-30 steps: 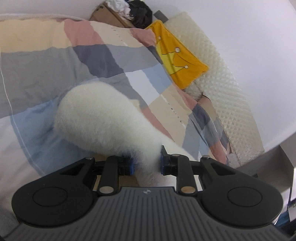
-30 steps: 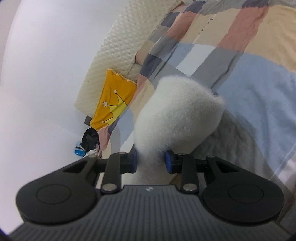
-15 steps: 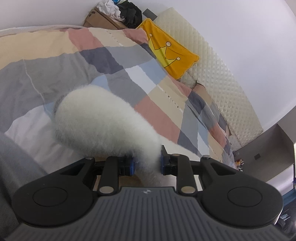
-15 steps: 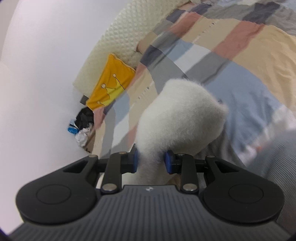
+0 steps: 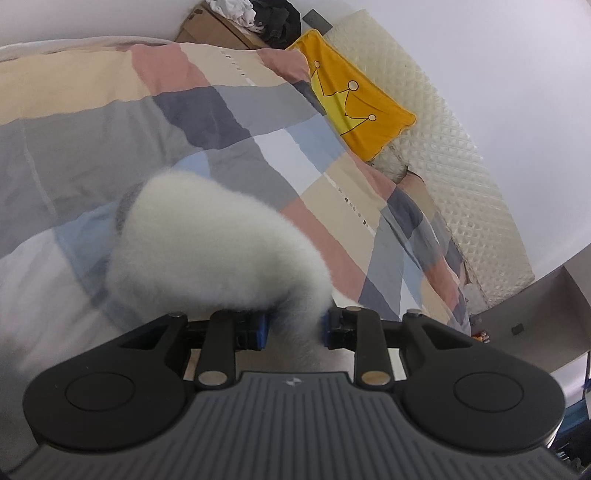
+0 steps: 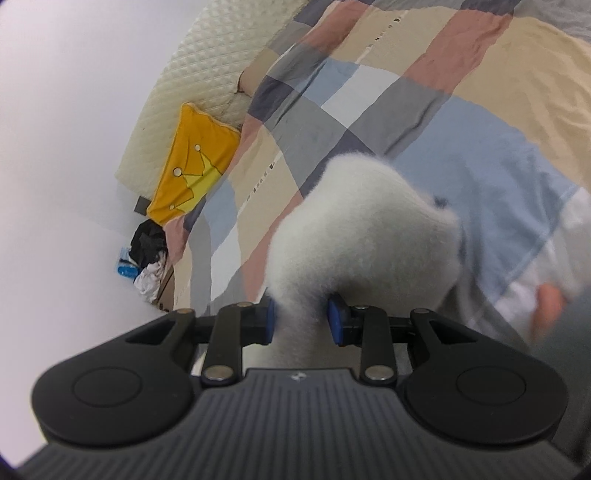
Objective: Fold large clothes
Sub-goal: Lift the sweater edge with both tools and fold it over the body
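left gripper [image 5: 291,328] clamps fluffy white garment [image 5: 214,243] | right gripper [image 6: 301,319] likewise | garment bulges ahead

A bed [image 5: 92,122] fills most of both views, covered by a patchwork duvet [image 5: 258,122] in beige, pink, grey, dark blue, pale blue and white blocks. At its head stands a cream quilted headboard [image 5: 461,155], with a yellow crown-print pillow [image 5: 354,107] leaning against it. The wall [image 5: 517,55] behind is plain white and evenly lit. Beside the bed, a cardboard box [image 5: 210,33] holds a heap of black and white clothes [image 5: 255,13].
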A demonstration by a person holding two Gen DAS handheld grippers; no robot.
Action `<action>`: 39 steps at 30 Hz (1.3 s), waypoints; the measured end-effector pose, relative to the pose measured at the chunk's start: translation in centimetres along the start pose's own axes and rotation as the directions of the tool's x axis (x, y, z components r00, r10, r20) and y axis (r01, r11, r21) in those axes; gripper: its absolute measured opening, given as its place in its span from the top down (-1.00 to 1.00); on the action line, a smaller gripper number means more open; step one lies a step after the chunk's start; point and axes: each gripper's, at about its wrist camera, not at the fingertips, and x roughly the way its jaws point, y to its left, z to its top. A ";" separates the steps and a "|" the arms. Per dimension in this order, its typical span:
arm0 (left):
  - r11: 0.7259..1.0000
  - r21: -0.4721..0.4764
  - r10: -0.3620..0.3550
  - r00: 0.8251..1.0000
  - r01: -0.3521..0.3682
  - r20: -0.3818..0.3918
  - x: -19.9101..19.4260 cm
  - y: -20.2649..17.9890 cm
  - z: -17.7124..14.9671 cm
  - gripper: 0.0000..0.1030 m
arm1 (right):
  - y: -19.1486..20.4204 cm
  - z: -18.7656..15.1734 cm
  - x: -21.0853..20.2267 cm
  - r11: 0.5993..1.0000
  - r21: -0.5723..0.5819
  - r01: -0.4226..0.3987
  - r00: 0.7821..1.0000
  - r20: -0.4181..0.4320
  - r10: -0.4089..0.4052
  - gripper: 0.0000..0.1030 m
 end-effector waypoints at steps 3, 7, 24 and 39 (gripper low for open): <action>1.000 0.021 0.017 1.000 -0.017 0.000 2.3 -1.1 1.3 0.40 | 0.4 1.2 1.9 1.000 0.024 0.017 1.000 0.000 -0.017 0.37; 0.999 0.025 0.033 0.999 -0.033 0.003 4.4 -1.9 2.4 0.41 | 0.6 2.3 4.0 0.998 0.049 0.035 0.999 -0.003 -0.035 0.38; 0.988 0.154 -0.023 0.995 0.007 0.101 6.8 -11.4 12.4 0.50 | 10.1 10.5 6.8 0.987 -0.120 -0.109 0.993 0.037 0.115 0.73; 0.967 0.234 -0.126 0.987 0.101 0.095 2.4 -11.5 13.2 0.51 | 11.0 9.9 4.3 0.948 -0.255 -0.189 0.974 0.076 0.214 0.76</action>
